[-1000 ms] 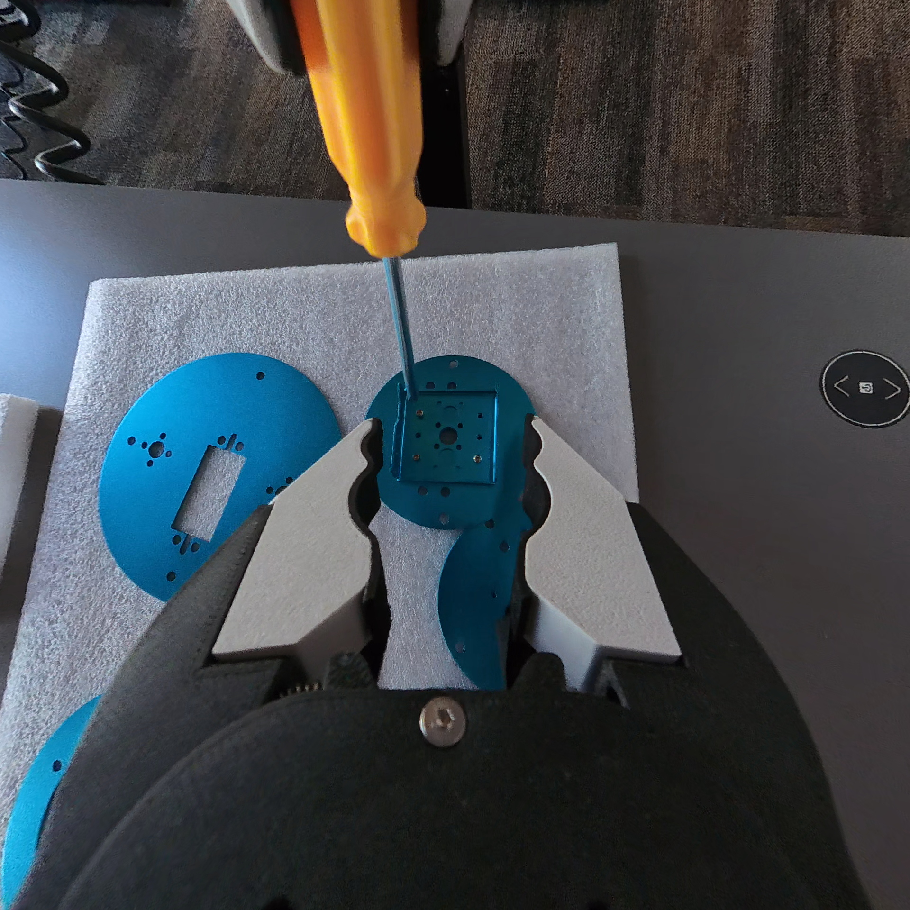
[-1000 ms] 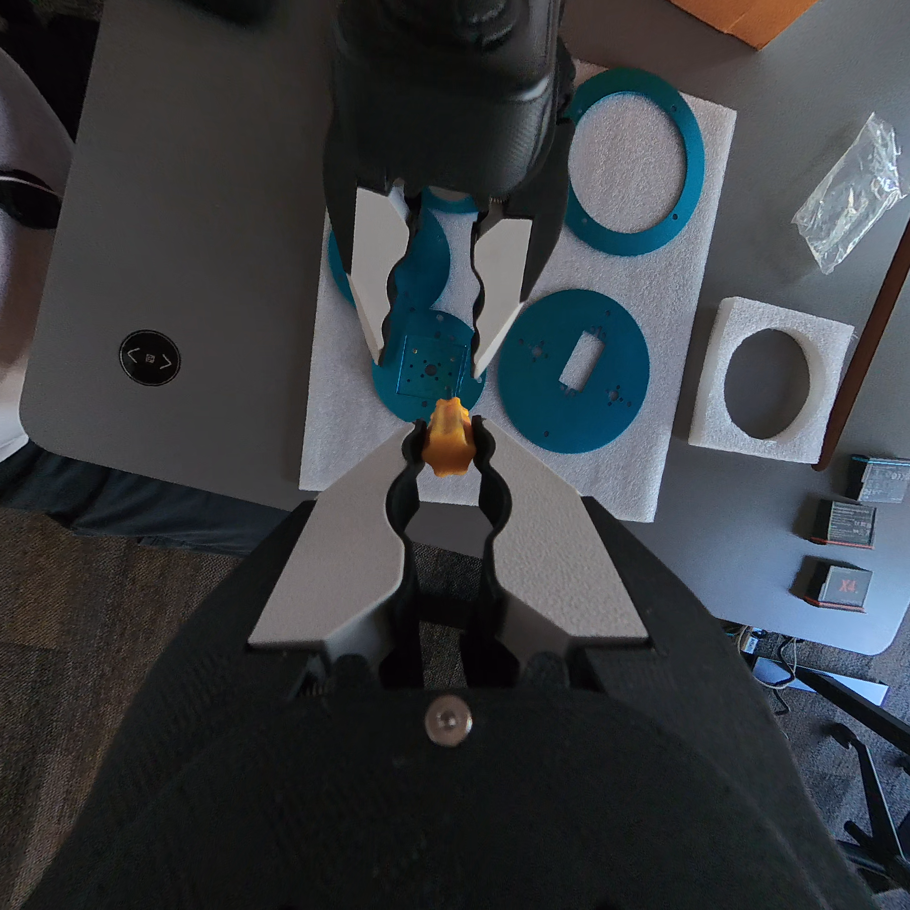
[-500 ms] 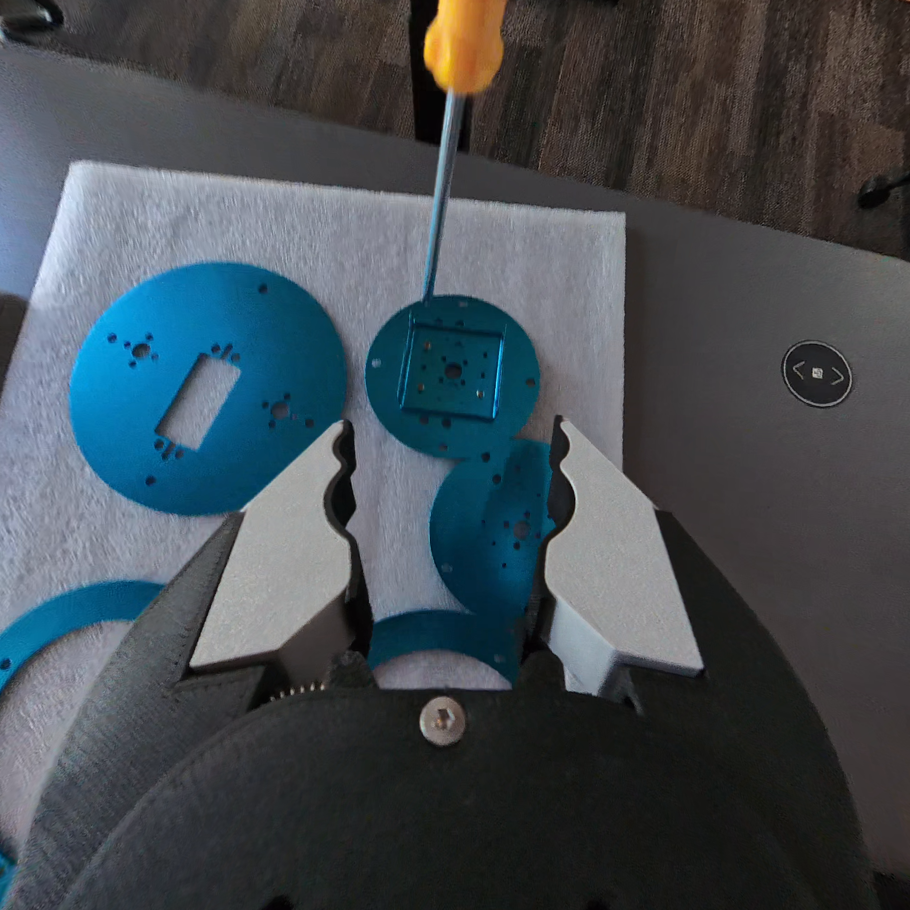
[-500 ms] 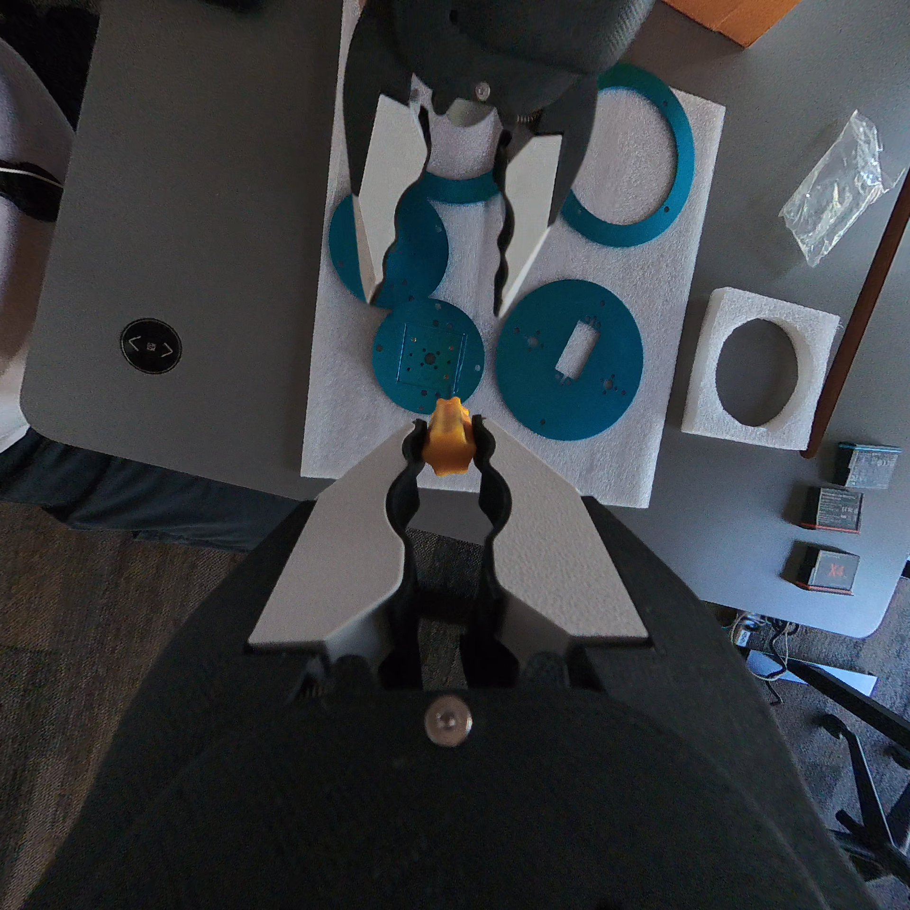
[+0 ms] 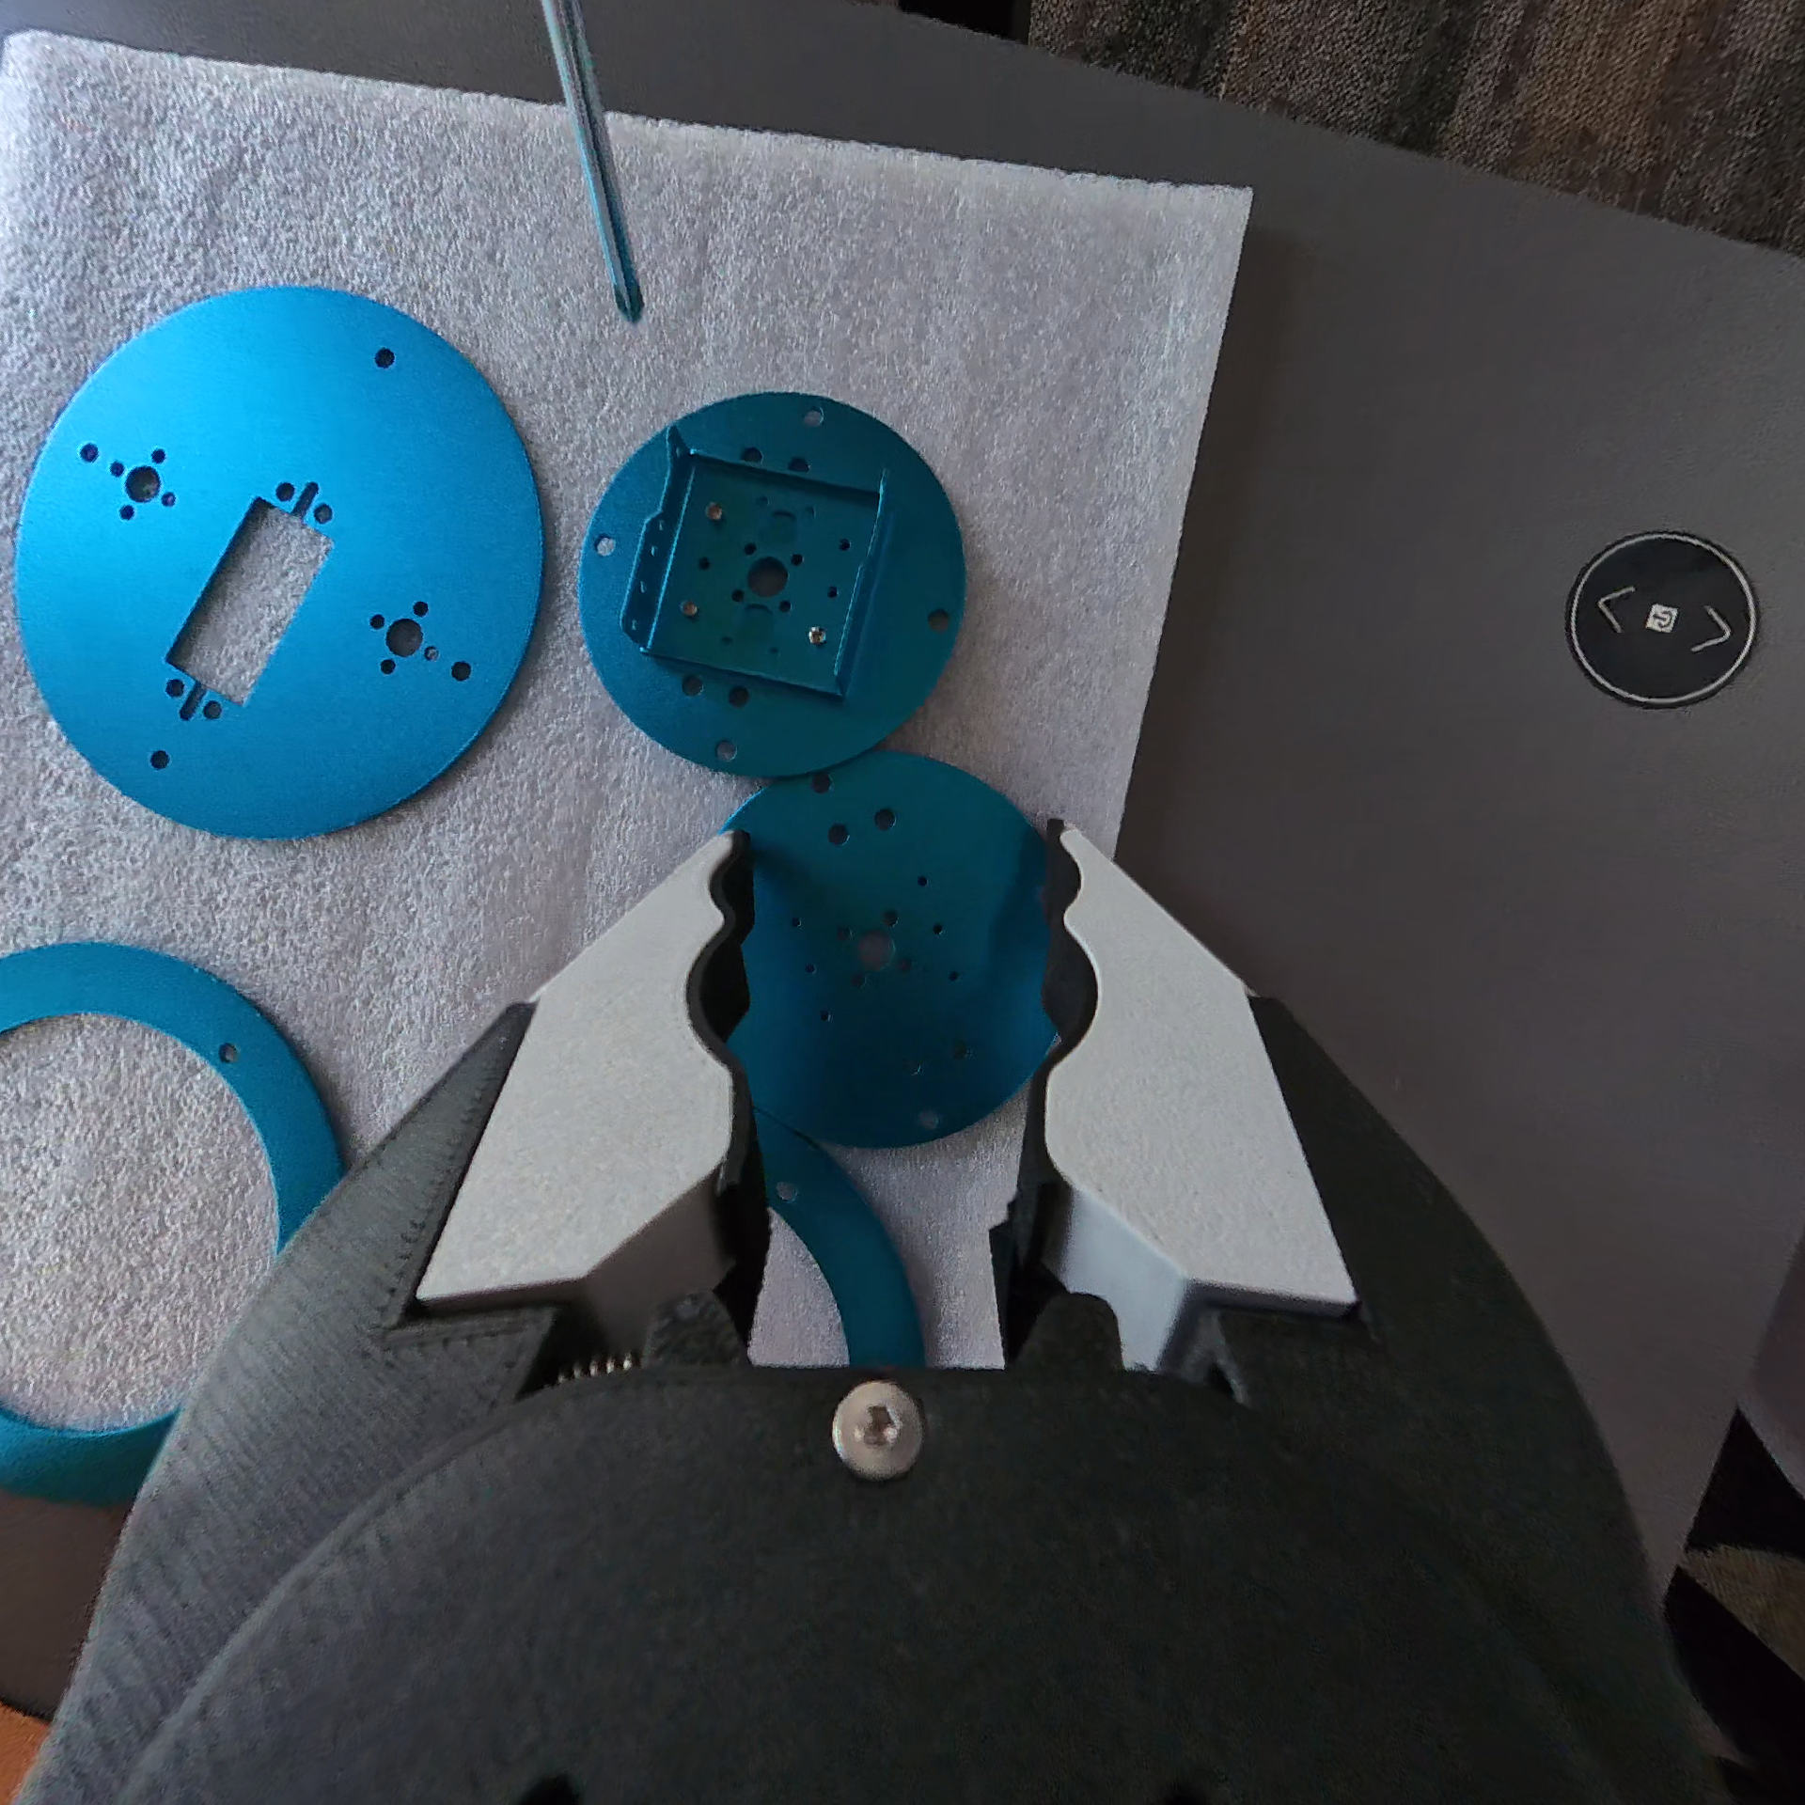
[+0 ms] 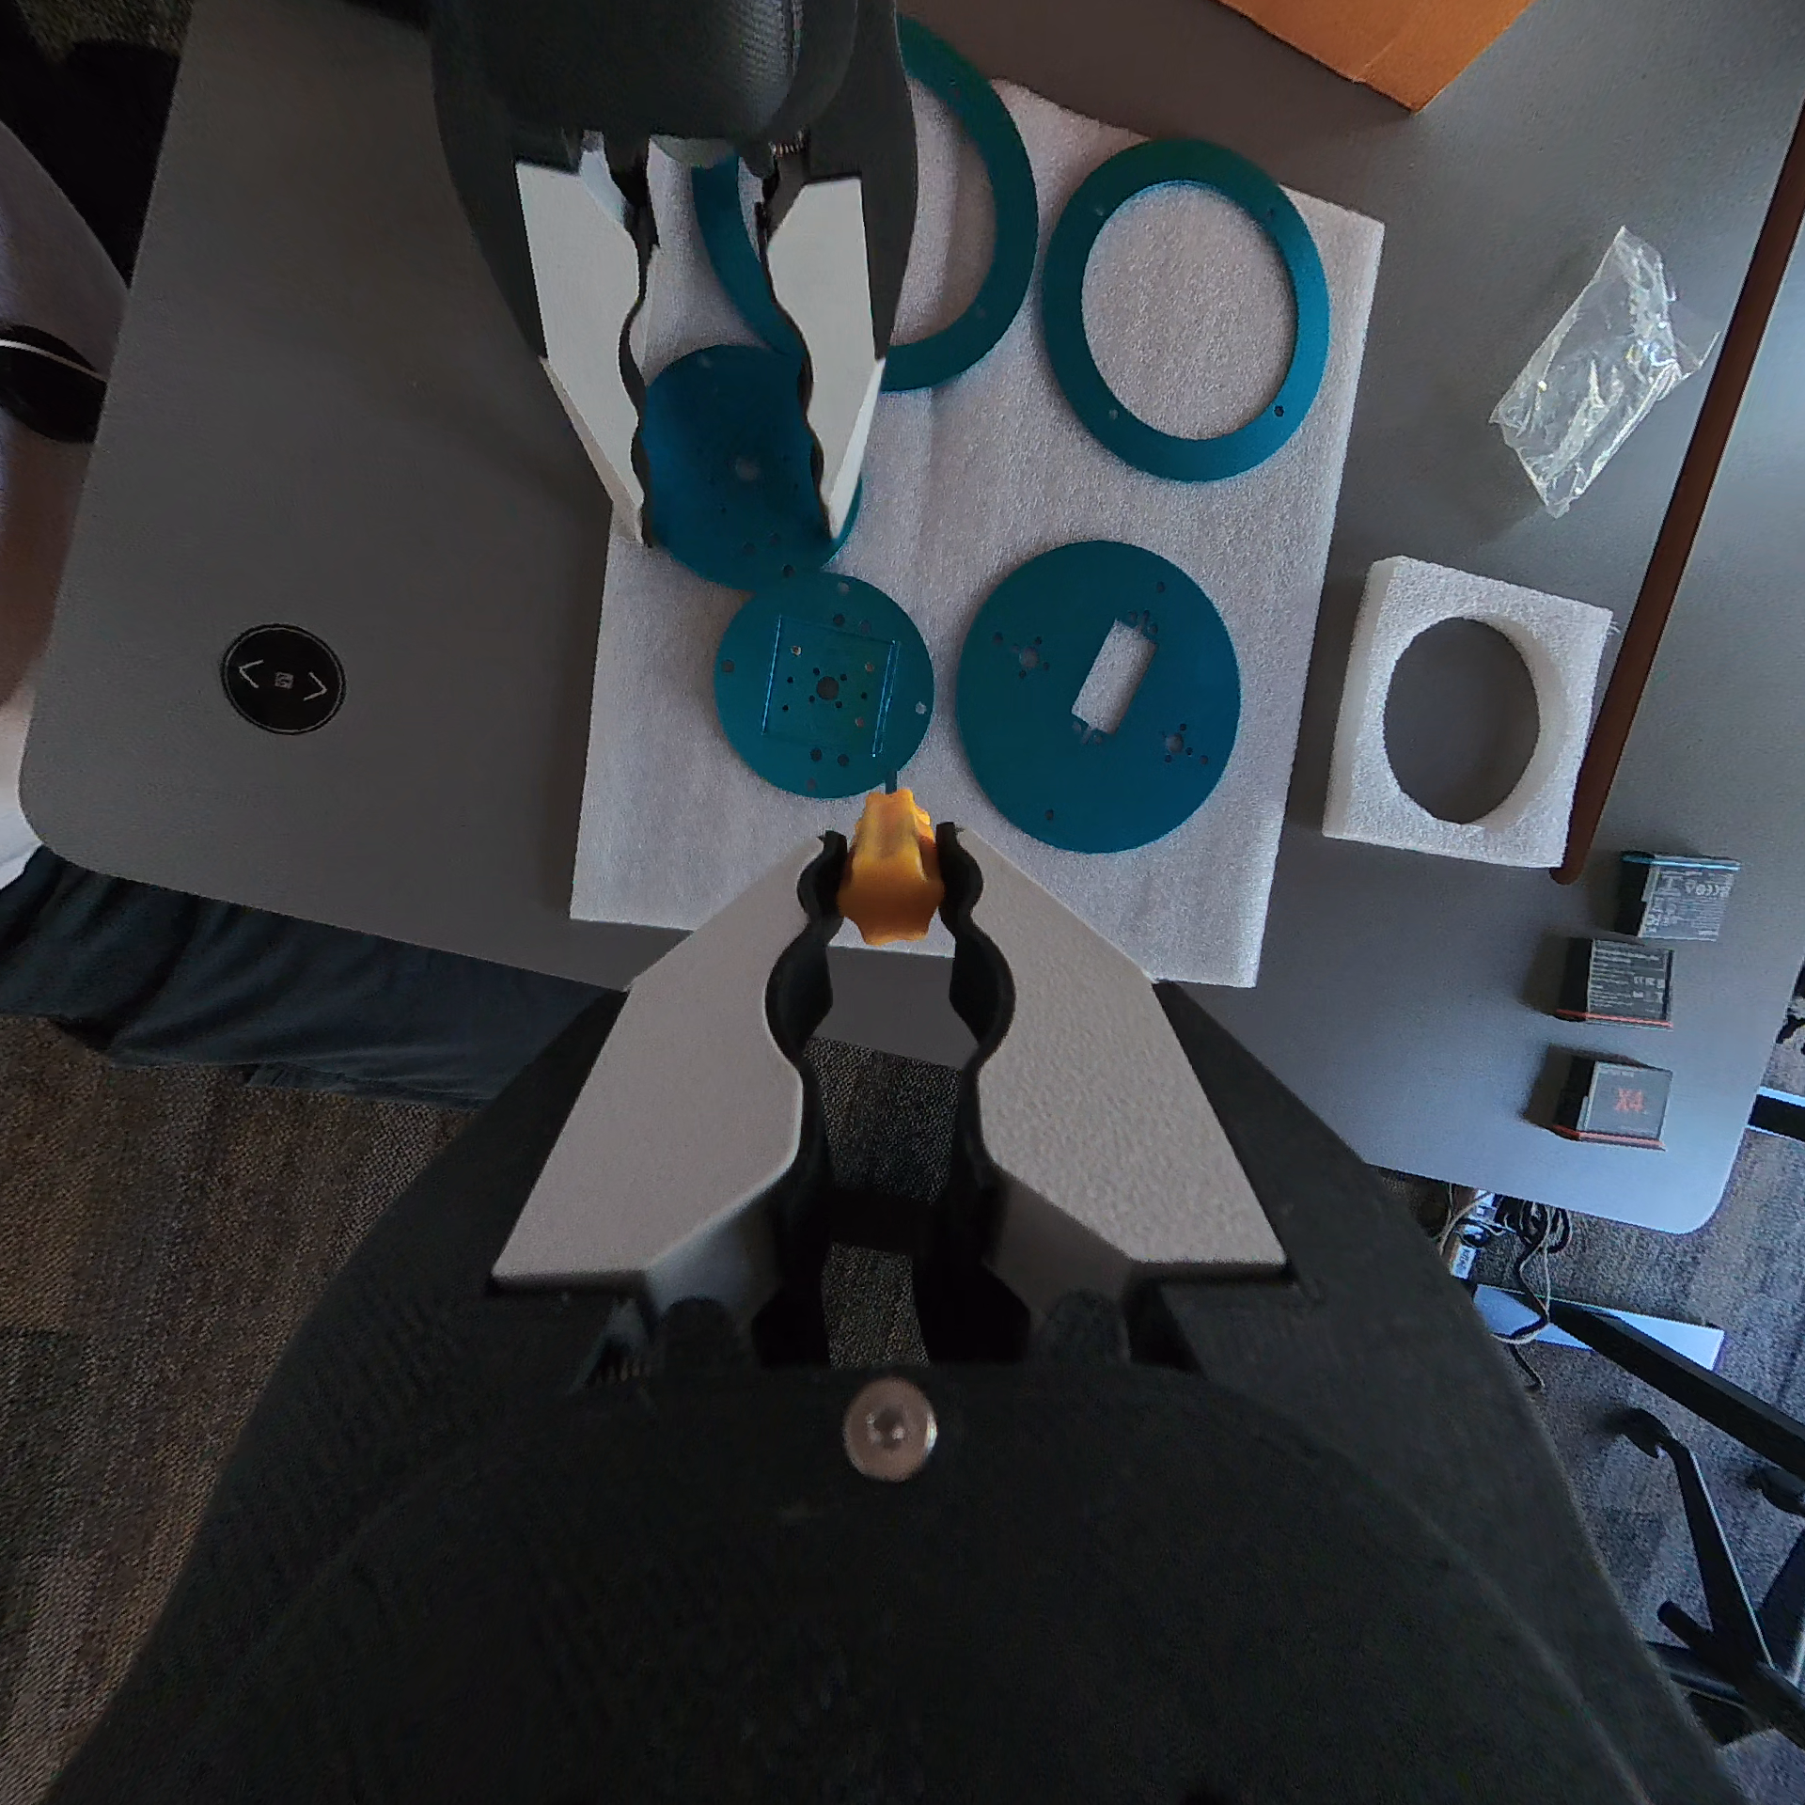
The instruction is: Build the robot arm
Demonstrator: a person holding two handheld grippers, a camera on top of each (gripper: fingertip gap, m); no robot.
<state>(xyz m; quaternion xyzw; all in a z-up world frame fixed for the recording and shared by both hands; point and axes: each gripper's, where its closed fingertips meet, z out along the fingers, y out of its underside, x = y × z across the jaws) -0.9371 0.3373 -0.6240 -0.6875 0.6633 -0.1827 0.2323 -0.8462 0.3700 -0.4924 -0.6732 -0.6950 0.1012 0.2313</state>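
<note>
My right gripper (image 6: 889, 840) is shut on the orange handle of a screwdriver (image 6: 889, 879). Its metal shaft (image 5: 606, 195) hangs over the white foam sheet (image 5: 977, 322), the tip just beyond a small blue disc with a square bracket (image 5: 772, 581). That disc also shows in the right wrist view (image 6: 825, 684). My left gripper (image 5: 894, 845) is open, its fingers on either side of a plain small blue disc with holes (image 5: 889, 967). I cannot tell whether they touch it. The left gripper also shows in the right wrist view (image 6: 739, 523).
A large blue disc with a rectangular slot (image 5: 278, 562) and two blue rings (image 6: 1187, 457) (image 6: 1006, 244) lie on the foam. On the grey desk are a foam block with a round hole (image 6: 1367, 762), a plastic bag (image 6: 1592, 371), small black boxes (image 6: 1612, 1094) and a round control button (image 5: 1660, 620). The left gripper's tips are roughly 15 cm from the right gripper's. From my left tips it is roughly 12 cm to the round control button (image 5: 1660, 620); from my right, 20 cm. Look for it in the right wrist view (image 6: 285, 679) too.
My left gripper has drawn back from the bracket disc to the plain disc. The screwdriver tip has lifted off the bracket disc and moved away from it.
</note>
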